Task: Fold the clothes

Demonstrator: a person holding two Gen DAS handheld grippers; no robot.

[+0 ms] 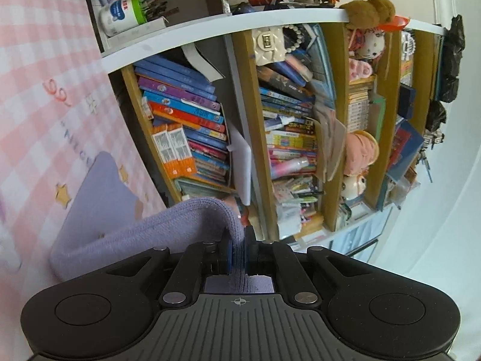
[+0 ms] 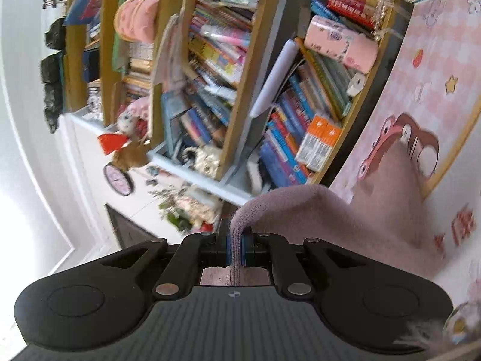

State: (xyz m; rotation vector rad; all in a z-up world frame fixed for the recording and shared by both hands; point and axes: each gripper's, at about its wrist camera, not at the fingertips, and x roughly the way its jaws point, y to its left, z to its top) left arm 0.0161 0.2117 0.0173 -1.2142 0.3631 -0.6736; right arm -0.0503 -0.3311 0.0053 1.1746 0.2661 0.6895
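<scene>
A lilac knitted garment (image 1: pixel 126 210) lies on the pink checked table cover (image 1: pixel 36 90). My left gripper (image 1: pixel 238 249) is shut on a ribbed edge of it, and the cloth runs up from the table into the jaws. In the right wrist view the same garment (image 2: pixel 345 210) looks pinkish, and my right gripper (image 2: pixel 236 246) is shut on another ribbed edge of it, lifted off the cover (image 2: pixel 436 60). Both views are tilted hard. The rest of the garment is hidden below the grippers.
A crowded bookshelf (image 1: pixel 270 120) stands right behind the table, with books, plush toys and a white tub (image 1: pixel 120 15); it also shows in the right wrist view (image 2: pixel 225 75). A white wall (image 1: pixel 436 210) lies beyond. A small round clock (image 2: pixel 117 179) sits on the shelf top.
</scene>
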